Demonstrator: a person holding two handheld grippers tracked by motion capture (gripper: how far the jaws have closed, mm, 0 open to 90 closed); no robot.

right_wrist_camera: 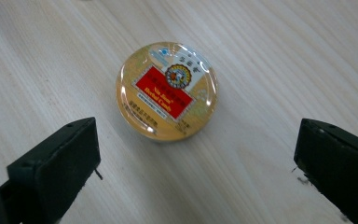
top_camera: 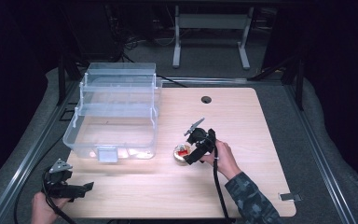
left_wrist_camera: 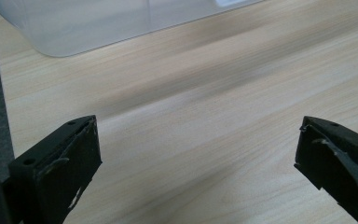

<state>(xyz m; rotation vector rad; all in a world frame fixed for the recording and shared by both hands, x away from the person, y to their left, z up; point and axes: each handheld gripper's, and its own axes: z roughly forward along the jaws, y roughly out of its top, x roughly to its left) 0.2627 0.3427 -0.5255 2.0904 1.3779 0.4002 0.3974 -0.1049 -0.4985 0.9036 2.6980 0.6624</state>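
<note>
A small round yellow tin (top_camera: 182,153) with a red label lies flat on the wooden table (top_camera: 242,140), just right of the clear plastic box (top_camera: 116,112). My right gripper (top_camera: 189,157) hovers over it, open. In the right gripper view the tin (right_wrist_camera: 167,91) lies ahead of the gripper (right_wrist_camera: 193,135), between the lines of the two wide-apart jaws, untouched. My left gripper (top_camera: 87,188) rests low at the table's front left corner, open and holding nothing. In the left gripper view that gripper (left_wrist_camera: 198,135) looks across bare wood toward the box's rounded corner (left_wrist_camera: 98,23).
The clear box is a tiered organiser, folded open, on the table's left half. A cable hole (top_camera: 206,99) sits near the far edge. A metal clip (top_camera: 290,197) lies at the front right corner. Grey padding surrounds the table.
</note>
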